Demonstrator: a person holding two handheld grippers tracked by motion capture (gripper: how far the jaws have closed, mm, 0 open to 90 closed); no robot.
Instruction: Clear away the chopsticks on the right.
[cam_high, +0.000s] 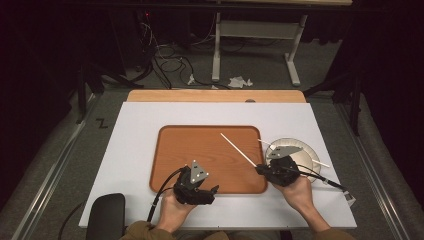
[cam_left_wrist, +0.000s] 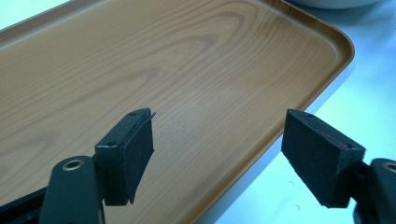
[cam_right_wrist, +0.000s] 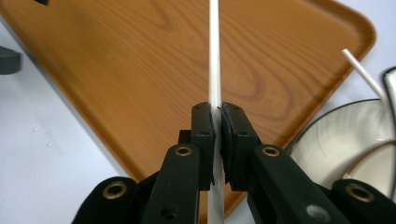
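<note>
The right tool (cam_right_wrist: 217, 140) is clenched on a thin white stick (cam_right_wrist: 214, 56) that slants out over the wooden tray (cam_high: 200, 145) on the white desk (cam_high: 135, 150). A second white stick (cam_right_wrist: 362, 74) lies across the bowl (cam_right_wrist: 336, 140) beside the tray. The left tool (cam_left_wrist: 217, 154) is released above the tray's near edge. No writing or label is readable.

The white desk (cam_high: 150, 120) stands on grey carpet (cam_high: 60, 150), with a strip of wood (cam_high: 215, 96) along its far edge. Beyond the desk, a white frame (cam_high: 255, 30) stands on the floor, black cables (cam_high: 165, 60) and crumpled paper (cam_high: 239, 81) lying beside it. Left and right of the desk, the room falls into darkness.
</note>
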